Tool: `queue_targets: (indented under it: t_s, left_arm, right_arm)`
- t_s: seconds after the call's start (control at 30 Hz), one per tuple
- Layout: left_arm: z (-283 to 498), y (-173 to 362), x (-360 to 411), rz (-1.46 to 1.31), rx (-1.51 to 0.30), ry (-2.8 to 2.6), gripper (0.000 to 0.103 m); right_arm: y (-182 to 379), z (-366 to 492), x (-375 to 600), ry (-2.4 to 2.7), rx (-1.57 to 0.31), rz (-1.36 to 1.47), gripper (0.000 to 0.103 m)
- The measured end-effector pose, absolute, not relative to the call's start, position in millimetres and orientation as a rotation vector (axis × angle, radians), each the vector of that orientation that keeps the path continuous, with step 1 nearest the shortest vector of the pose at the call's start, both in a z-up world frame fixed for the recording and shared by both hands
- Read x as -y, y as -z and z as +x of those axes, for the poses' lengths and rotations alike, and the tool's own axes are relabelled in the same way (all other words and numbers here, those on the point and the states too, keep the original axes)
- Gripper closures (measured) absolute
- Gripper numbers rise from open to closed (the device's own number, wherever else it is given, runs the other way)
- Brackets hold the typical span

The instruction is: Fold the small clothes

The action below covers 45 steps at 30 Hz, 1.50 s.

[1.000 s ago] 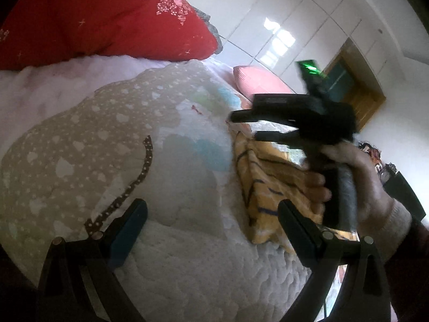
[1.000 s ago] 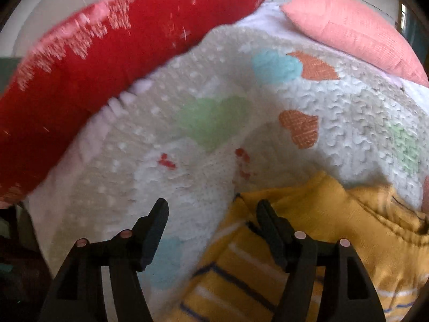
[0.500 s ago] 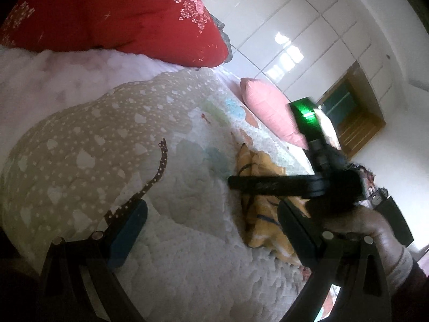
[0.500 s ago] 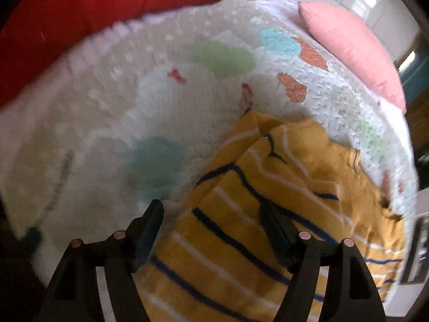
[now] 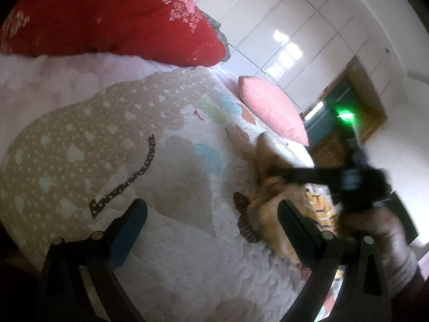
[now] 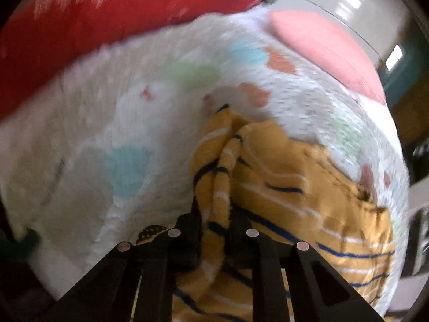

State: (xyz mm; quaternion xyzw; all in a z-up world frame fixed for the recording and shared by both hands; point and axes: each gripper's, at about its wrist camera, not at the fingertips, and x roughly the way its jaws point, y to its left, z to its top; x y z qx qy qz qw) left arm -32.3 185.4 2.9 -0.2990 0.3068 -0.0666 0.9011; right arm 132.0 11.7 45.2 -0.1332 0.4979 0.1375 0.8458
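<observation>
Right tool [image 6: 214, 225] just closed, pinching bunched fold of yellow striped garment [image 6: 295, 177] lying on bed quilt [image 6: 134, 112]. Left tool [image 5: 211, 220] open, empty. Risk: thin pinch slips, uneven fold.

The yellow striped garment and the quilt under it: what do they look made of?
Yellow striped garment: soft knit, probably cotton jersey; matte, and it bunches into a limp ridge where the right gripper has just closed on it. Quilt: stitched padded cotton, judging by its puckered, bumpy surface and sewn-on patches.
</observation>
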Motion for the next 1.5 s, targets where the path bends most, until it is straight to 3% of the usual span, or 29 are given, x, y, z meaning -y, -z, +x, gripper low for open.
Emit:
queue_targets:
  t_s: [0.3, 0.63, 0.67, 0.9, 0.93, 0.97, 1.0, 1.07, 1.23, 1.27, 1.3, 1.5]
  left_arm:
    - [-39, -30, -124, -0.486, -0.702, 0.224, 0.006]
    - [-10, -61, -17, -0.31, -0.788, 0.41, 0.006]
    - [-7, -63, -9, -0.302, -0.796, 0.425, 0.006]
    - [-5, -71, 37, -0.202, -0.789, 0.466, 0.006]
    - [-7, -73, 40, -0.194, -0.786, 0.463, 0.006]
    - [-7, -73, 41, -0.187, -0.785, 0.459, 0.006]
    - [-8, -73, 42, -0.184, -0.789, 0.456, 0.006]
    - [-8, -72, 43, -0.182, -0.803, 0.455, 0.006]
    - [-17, -79, 45, -0.133, -0.776, 0.429, 0.006]
    - [-17, -80, 44, -0.128, -0.775, 0.423, 0.006]
    - [-16, -81, 44, -0.125, -0.776, 0.419, 0.006]
    - [-1, -95, 61, -0.101, -0.767, 0.448, 0.006]
  right_arm:
    - [-99, 99, 187, -0.238, -0.882, 0.088, 0.089]
    - [-19, 41, 346, -0.125, -0.877, 0.461, 0.093]
    - [-17, 35, 356, -0.109, -0.865, 0.475, 0.103]
    - [-32, 3, 392, -0.131, -0.77, 0.585, 0.098]
    - [-35, 0, 390, -0.163, -0.759, 0.597, 0.095]
    - [-39, -3, 386, -0.219, -0.741, 0.62, 0.077]
    - [-42, -4, 380, -0.26, -0.733, 0.637, 0.048]
    - [-40, -1, 368, -0.298, -0.742, 0.659, 0.031]
    - [-20, 27, 328, -0.32, -0.815, 0.658, 0.036]
    - [-14, 34, 319, -0.33, -0.84, 0.654, 0.062]
    - [-10, 40, 313, -0.347, -0.865, 0.657, 0.08]
    - [-42, 13, 339, -0.298, -0.718, 0.599, 0.087]
